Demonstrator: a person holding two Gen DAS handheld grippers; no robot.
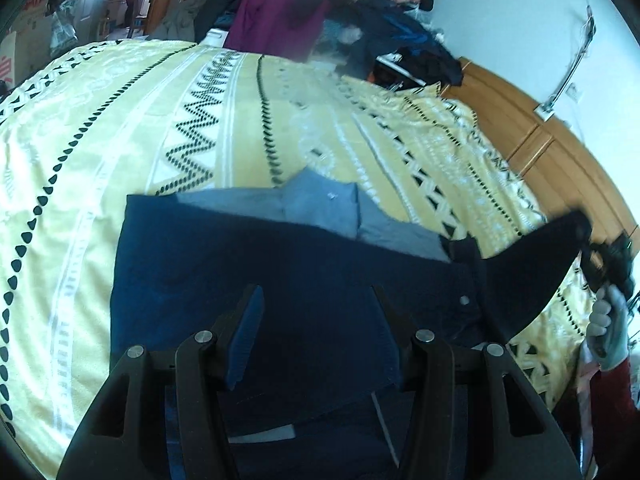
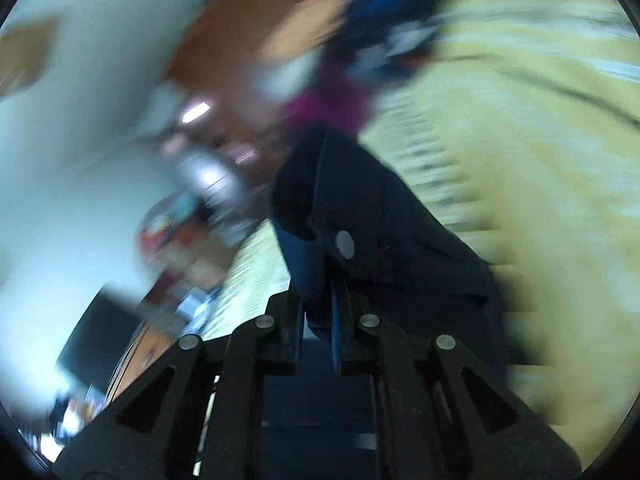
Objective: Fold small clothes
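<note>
While the dark navy garment (image 1: 248, 272) lay spread across the yellow patterned bedspread (image 1: 120, 128), the left gripper (image 1: 316, 320) hovered just above its middle with both fingers wide apart and nothing between them, their blue pads (image 1: 246, 336) facing inward. A lighter blue-grey lining (image 1: 320, 204) showed along the garment's far edge, and a small pale snap button (image 1: 464, 300) sat near its right side. From that side a dark flap of the same cloth (image 1: 532, 264) rose off the bed and stretched out to the right, where the right gripper (image 1: 600, 256) had it at the tip, held by a hand in a pale glove (image 1: 610, 320). In the right wrist view, which was badly smeared by motion, the right gripper (image 2: 320, 312) had its fingers drawn close together with a fold of the navy cloth (image 2: 380, 220) pinched between them; another round pale snap (image 2: 345, 244) was plain on the fabric just past the fingertips. Beyond the garment, a heap of mixed clothes (image 1: 352, 28) sat at the far end of the bed, a maroon piece (image 1: 276, 16) among them, and what was probably a wooden headboard (image 1: 540, 136) ran along the right edge against a white wall (image 1: 500, 20).
</note>
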